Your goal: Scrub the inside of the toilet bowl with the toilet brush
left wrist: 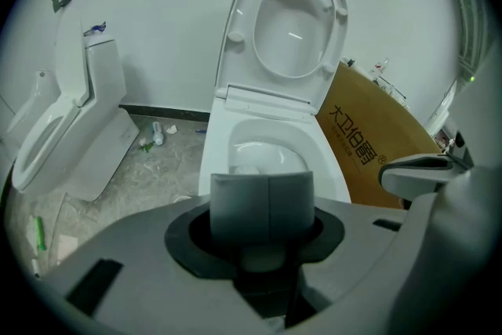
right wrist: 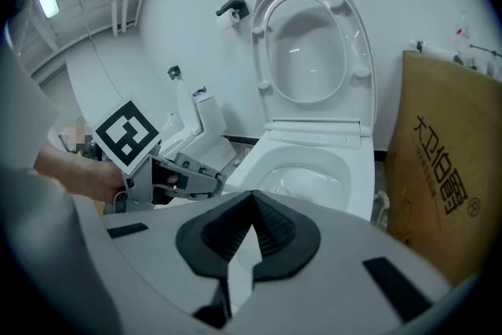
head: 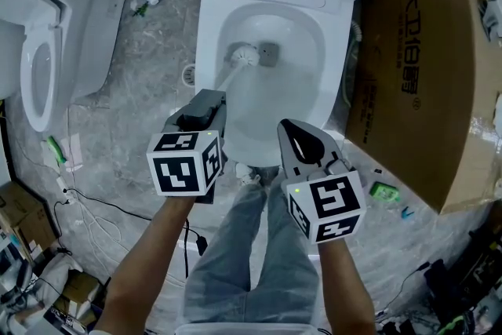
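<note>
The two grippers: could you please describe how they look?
The left gripper and right gripper are grey plastic, each carrying a white cube with black square markers. The right one has black jaw lining and a small green light. No sleeves show.

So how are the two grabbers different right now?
The left gripper is clamped on the toilet brush, its head down in the toilet bowl; the right gripper is shut on nothing. The left gripper is over the bowl's left front rim, the right gripper over its right. Both wear a marker cube.
</note>
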Tool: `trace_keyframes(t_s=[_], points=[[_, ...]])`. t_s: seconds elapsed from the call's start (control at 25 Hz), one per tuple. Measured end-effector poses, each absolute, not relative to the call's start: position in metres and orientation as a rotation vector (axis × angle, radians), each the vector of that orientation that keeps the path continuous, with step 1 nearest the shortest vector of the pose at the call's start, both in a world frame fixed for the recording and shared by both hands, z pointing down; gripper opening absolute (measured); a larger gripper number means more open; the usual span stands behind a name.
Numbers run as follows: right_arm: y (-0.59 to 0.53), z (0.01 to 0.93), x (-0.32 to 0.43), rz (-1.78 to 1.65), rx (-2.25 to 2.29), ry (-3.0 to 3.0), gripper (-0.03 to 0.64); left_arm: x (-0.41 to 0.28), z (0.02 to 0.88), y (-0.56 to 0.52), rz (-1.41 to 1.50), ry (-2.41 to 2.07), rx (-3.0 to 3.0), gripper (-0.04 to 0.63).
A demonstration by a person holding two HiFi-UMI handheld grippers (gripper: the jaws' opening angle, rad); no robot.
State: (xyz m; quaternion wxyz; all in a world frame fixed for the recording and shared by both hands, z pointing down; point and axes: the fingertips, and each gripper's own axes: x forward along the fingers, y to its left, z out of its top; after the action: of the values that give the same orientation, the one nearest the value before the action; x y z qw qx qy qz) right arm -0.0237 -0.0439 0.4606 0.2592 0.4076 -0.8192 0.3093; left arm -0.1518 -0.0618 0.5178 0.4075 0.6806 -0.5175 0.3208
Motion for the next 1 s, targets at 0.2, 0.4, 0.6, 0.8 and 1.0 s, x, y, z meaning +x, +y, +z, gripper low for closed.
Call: trace_keyframes(t_s=[0.2, 0.4, 0.6, 0.8, 1.0], points=[[-0.033, 0.462, -0.025, 0.841, 1.098, -2.215, -0.002, -0.153, 0.518, -0.039, 0.814, -1.306, 1.701, 0.153], [-0.027, 0.462, -0.025, 0.844, 1.097, -2.212, -0.002, -0.146, 0.522, -0.018, 0.833, -1.267, 1.701, 0.153], [-0.027, 0.464, -0.02, 0.848, 1.105, -2.211, -0.002, -0.131, 0.528, -0.003, 0.854, -1.226, 1.705, 0.153], [-0.026, 0.463, -0.016, 0.851, 1.113, -2.208, -0.002, -0.113, 0.533, 0.005, 0.867, -1.178, 1.718, 0.153], [-0.03, 0.464, -0.007, 0.858, 1.127, -2.2, -0.002, -0.092, 0.537, 0.0, 0.869, -1.141, 1.744, 0.153]])
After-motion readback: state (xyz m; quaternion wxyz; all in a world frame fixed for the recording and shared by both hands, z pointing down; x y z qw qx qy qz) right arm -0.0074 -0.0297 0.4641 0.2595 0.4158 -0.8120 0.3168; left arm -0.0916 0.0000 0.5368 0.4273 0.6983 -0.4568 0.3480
